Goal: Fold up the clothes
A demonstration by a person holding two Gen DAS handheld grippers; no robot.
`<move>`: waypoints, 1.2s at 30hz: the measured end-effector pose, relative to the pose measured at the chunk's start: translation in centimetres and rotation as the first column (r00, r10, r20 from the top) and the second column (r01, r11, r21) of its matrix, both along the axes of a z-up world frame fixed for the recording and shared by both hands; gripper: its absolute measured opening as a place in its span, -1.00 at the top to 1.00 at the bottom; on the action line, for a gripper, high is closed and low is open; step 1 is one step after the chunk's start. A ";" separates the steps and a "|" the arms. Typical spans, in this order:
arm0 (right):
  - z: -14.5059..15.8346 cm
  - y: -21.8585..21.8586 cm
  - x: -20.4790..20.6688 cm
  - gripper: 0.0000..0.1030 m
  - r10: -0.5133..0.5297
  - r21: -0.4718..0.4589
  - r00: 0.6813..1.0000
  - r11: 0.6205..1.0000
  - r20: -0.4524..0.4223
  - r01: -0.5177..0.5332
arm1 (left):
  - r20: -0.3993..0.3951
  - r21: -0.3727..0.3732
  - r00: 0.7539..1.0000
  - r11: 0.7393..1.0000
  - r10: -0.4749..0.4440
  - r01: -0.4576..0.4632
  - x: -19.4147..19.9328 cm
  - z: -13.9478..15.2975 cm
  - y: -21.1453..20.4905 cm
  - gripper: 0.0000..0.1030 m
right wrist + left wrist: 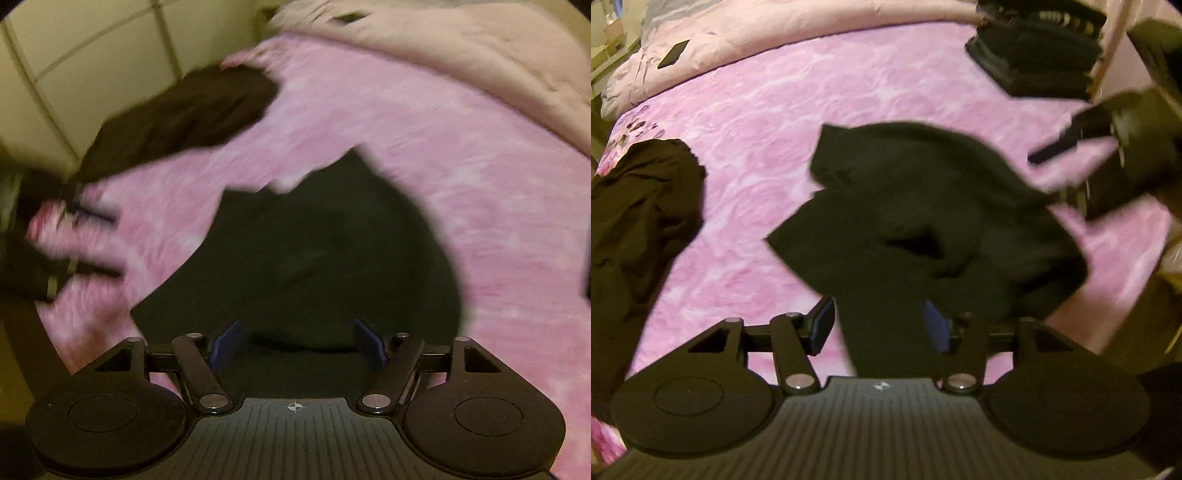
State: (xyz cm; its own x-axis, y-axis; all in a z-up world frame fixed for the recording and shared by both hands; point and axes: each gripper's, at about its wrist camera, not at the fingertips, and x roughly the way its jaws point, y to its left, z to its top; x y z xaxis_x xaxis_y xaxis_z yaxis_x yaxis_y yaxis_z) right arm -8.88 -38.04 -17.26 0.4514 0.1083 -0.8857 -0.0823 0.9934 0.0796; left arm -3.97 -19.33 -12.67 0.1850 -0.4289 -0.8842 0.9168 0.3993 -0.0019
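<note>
A black garment (923, 221) lies crumpled on the pink bed cover (768, 122). My left gripper (879, 325) is open just above its near edge, and cloth lies between the two blue pads without being pinched. My right gripper (299, 343) is open over the same black garment (314, 258), with its blue pads apart. The right gripper also shows blurred in the left wrist view (1056, 151) at the garment's far right. The left gripper shows blurred at the left of the right wrist view (74, 240).
A second dark garment (639, 214) lies heaped at the bed's left edge; it also shows in the right wrist view (177, 114). A stack of folded dark clothes (1038, 48) sits at the far right. A pale pink quilt (783, 26) lies along the back. A tiled wall (74, 74) is beside the bed.
</note>
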 end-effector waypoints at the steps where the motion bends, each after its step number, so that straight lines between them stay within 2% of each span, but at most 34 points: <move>1: -2.1 0.9 0.8 -0.41 -0.020 -0.011 1.000 1.000 -0.017 0.020 | 0.015 0.011 1.000 1.000 -0.022 0.022 0.9 -0.7 0.4 0.01; 5: -7.4 1.6 3.4 -0.39 -0.240 -0.021 0.971 0.971 -0.015 0.240 | 0.086 0.053 0.986 0.989 -0.144 0.139 4.9 -4.0 1.0 0.00; 6: -8.2 1.5 3.8 0.10 -0.275 -0.051 0.961 0.961 -0.032 0.273 | 0.097 0.059 0.981 0.985 -0.167 0.162 5.9 -4.8 0.9 0.00; 7: -8.7 1.2 4.0 0.43 -0.302 -0.083 0.952 0.951 -0.052 0.297 | 0.111 0.067 0.976 0.981 -0.190 0.183 6.8 -5.4 0.7 0.00; 8: -8.5 0.8 3.7 0.93 -0.325 -0.096 0.944 0.943 -0.056 0.319 | 0.126 0.075 0.969 0.976 -0.211 0.203 7.6 -5.9 0.3 0.00; 9: -7.9 0.3 3.2 0.98 -0.340 -0.100 0.939 0.937 -0.056 0.333 | 0.141 0.082 0.961 0.971 -0.236 0.227 8.4 -6.3 -0.2 0.00; 10: -7.1 -0.2 2.6 0.98 -0.354 -0.103 0.934 0.932 -0.054 0.347 | 0.157 0.087 0.951 0.963 -0.265 0.254 9.1 -6.6 -1.0 0.00; 13: -2.8 -2.6 -0.5 0.98 -0.409 -0.121 0.912 0.906 -0.011 0.405 | 0.199 0.072 0.913 0.935 -0.355 0.348 10.2 -6.4 -3.7 -0.23; 15: 0.0 -4.4 -2.7 0.98 -0.456 -0.133 0.889 0.880 0.022 0.455 | 0.234 0.050 0.864 0.893 -0.445 0.446 10.5 -6.0 -6.0 -0.25; 17: 1.9 -7.1 -4.8 0.98 -0.538 -0.134 0.841 0.831 0.050 0.540 | 0.275 0.042 0.815 0.854 -0.509 0.519 10.5 -5.8 -8.1 -0.26; 19: 3.7 -9.6 -6.9 0.98 -0.607 -0.133 0.791 0.780 0.074 0.611 | 0.292 0.018 0.780 0.818 -0.554 0.575 10.6 -5.6 -10.2 -0.32; 22: 4.1 -12.7 -9.2 0.98 -0.651 -0.122 0.756 0.747 0.066 0.654 | 0.316 0.014 0.726 0.768 -0.611 0.641 10.1 -5.9 -13.2 -0.42; 25: 4.0 -14.9 -10.6 0.98 -0.676 -0.088 0.735 0.729 0.059 0.678 | 0.335 0.082 0.639 0.697 -0.692 0.712 8.7 -7.6 -15.3 -0.41; 27: 3.8 -15.6 -10.9 0.98 -0.676 -0.079 0.734 0.730 0.064 0.679 | 0.333 0.131 0.584 0.650 -0.740 0.749 7.9 -8.5 -16.0 -0.27; 28: 3.7 -15.9 -11.1 0.98 -0.675 -0.074 0.735 0.731 0.066 0.679 | 0.336 0.155 0.562 0.633 -0.756 0.758 7.6 -8.8 -16.1 -0.14; 29: 3.6 -16.3 -11.1 0.98 -0.674 -0.066 0.736 0.733 0.067 0.677 | 0.340 0.176 0.545 0.622 -0.766 0.763 7.3 -8.8 -15.9 -0.11; 30: 3.5 -16.6 -11.1 0.98 -0.673 -0.059 0.737 0.735 0.068 0.676 | 0.345 0.194 0.531 0.612 -0.774 0.766 7.1 -8.8 -15.8 -0.11; 34: 4.0 -17.9 -11.1 0.98 -0.649 -0.032 0.757 0.757 0.076 0.653 | 0.349 0.236 0.516 0.606 -0.783 0.760 6.9 -8.2 -14.6 -0.10; 36: 4.1 -18.6 -11.5 0.98 -0.630 -0.015 0.772 0.774 0.081 0.633 | 0.339 0.265 0.521 0.611 -0.783 0.746 6.6 -8.6 -14.6 0.14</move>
State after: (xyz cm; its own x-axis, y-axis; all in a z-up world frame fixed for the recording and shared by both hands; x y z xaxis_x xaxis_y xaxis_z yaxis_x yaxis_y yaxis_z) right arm -20.35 -56.64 -13.17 0.4646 -0.2558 -0.8478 0.5608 0.8259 0.0581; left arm 2.61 -33.96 -21.22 0.1436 -0.5083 -0.8492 0.7765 -0.4741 0.4151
